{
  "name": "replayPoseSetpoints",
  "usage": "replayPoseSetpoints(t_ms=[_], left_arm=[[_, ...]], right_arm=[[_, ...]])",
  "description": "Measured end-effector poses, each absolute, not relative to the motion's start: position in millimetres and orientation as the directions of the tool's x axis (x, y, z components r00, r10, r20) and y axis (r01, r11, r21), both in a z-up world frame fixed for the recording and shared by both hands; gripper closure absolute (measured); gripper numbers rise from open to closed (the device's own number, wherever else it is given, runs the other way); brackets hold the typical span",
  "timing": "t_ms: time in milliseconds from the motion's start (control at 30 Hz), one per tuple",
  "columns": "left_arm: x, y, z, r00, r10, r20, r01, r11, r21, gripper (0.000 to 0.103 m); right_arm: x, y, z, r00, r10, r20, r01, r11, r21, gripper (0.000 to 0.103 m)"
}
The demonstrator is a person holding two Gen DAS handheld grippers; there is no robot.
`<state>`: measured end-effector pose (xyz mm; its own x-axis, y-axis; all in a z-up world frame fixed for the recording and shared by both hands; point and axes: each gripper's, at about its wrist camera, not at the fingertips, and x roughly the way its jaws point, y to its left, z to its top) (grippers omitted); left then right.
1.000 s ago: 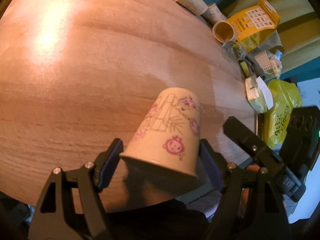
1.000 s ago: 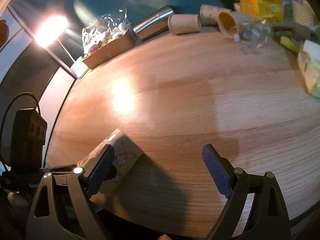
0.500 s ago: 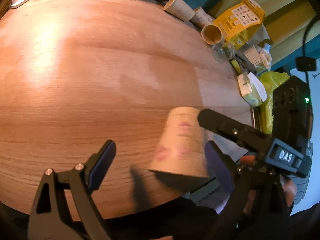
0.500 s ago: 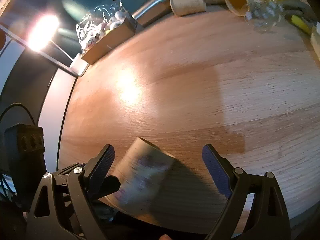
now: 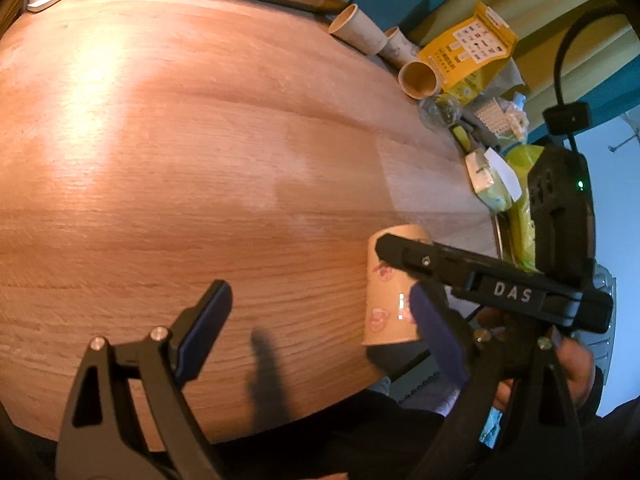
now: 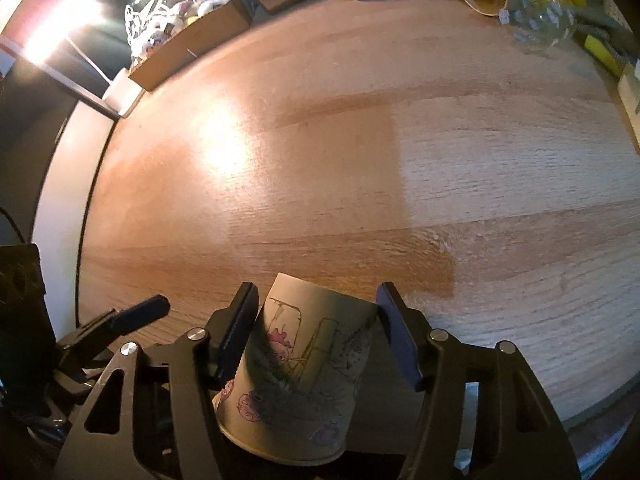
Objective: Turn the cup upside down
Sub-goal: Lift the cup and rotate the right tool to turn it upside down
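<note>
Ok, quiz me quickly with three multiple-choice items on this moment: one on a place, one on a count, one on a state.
1. Where is the printed cup?
A. between the left tongs
B. between the right tongs
C. among the clutter at the far edge

2. How many plain paper cups lie on their sides at the table's far edge?
A. one
B. three
C. five

3. What state are the left tongs in?
A. open, holding nothing
B. shut on the printed cup
C. shut on a steel flask

Key: 1 B, the right wrist view shows the cup framed by both pads; 2 B, three lie in a row beside the yellow packet; 3 A, bare tabletop shows between the wide-set pads.
</note>
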<state>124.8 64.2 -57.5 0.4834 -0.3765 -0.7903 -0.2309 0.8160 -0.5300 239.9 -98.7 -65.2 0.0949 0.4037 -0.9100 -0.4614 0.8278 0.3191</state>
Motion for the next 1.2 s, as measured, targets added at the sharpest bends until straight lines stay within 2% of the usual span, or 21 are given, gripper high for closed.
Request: replayPoseSetpoints(t_ms=[167,333,500,733,967,1200], left_arm=[[119,72,-57,0.499,-0.375,-0.781,-0.218,0.818,-0.532,0.012],[114,80,-54,0.525,-0.347,-0.777,-0.212,0.831,-0.515,0.012],[108,85,-51,0.557,-0.320,-0.766,-0.199,0.844,-0.498,0.012],[97,86,-54,0.586,-0.279,-0.761,-0.206,0.856,-0.473,0.012],[89,81,-58,0.590,-0.257,-0.766,-0.216,0.863,-0.456,0.012],[83,64,-58,0.607,-0.208,-0.767,-0.179,0.904,-0.388,0.012]], right_arm=[[237,-87,-59,0.117,0.407,-0.906,-0.504,0.810,0.299,0.039],[225,-82,-35,0.326,0.410,-0.852,-0.580,0.798,0.163,0.039],[207,-89,-23,0.578,0.429,-0.694,-0.603,0.798,-0.009,0.039],[191,-104,-45,0.795,0.362,-0.487,-0.511,0.832,-0.215,0.039],[158,-115,-63,0.867,0.357,-0.347,-0.465,0.830,-0.307,0.039],[132,-130,-66,0.877,0.361,-0.316,-0.455,0.835,-0.309,0.039]])
